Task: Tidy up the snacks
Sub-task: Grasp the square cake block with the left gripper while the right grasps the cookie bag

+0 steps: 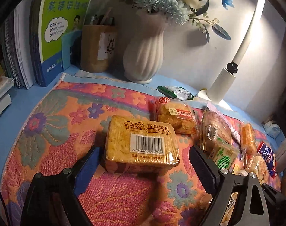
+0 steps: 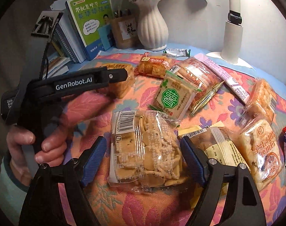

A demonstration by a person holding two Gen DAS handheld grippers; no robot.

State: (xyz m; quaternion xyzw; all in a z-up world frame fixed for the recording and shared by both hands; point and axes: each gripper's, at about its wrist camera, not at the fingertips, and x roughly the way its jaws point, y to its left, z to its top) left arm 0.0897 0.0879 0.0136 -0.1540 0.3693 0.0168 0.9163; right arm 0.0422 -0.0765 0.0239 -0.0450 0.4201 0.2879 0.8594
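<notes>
Left gripper (image 1: 143, 161): jaws spread wide, straddling the orange rectangular pack of toasted bread slices (image 1: 142, 144) with a white barcode label; the pack lies flat on the pink-and-orange floral woven cloth (image 1: 54, 124), neither blue pad (image 1: 90, 162) touching it as far as can be seen. Just behind it sits a smaller red-edged pastry packet (image 1: 175, 117). White ribbed vase (image 1: 143, 56) stands at the cloth's far edge.

Right gripper (image 2: 143, 157): jaws also wide, flanking a clear bag of pale round crackers (image 2: 144, 148) (contact not discernible). Crowding the right finger (image 2: 192, 160): a yellow-labelled brown snack pack (image 2: 216, 143), then an egg-crisp packet with orange lettering (image 2: 261, 154).
</notes>
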